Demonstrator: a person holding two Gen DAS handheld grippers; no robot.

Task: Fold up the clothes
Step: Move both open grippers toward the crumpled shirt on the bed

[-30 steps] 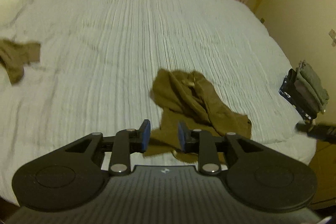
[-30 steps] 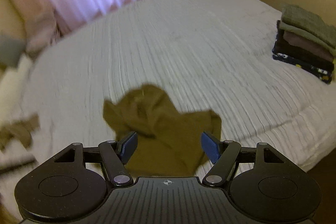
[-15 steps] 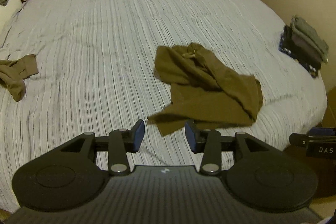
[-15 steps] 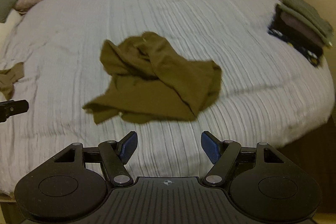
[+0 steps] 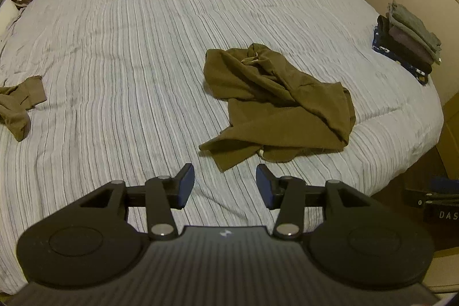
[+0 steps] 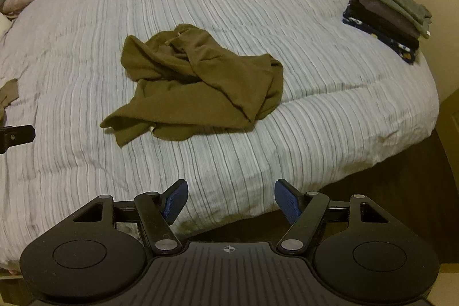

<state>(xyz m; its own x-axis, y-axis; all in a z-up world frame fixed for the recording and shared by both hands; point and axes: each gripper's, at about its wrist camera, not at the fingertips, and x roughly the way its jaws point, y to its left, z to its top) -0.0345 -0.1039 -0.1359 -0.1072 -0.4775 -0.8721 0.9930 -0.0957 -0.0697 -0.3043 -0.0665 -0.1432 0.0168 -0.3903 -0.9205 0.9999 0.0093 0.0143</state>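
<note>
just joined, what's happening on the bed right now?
Clothes folding, between grabs. A crumpled olive-brown fabric garment lies loose on the grey striped bedspread, held by nothing. The left tongs are opening and empty, just short of its near corner. The right tongs hang open and empty. A stack of folded clothes sits at the bed's right edge.

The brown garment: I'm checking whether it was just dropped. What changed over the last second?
Both tongs drew back from the brown garment, now crumpled loose on the bed. The left tongs are opening, empty; the right tongs stayed wide open. The folded stack is unchanged.
</note>
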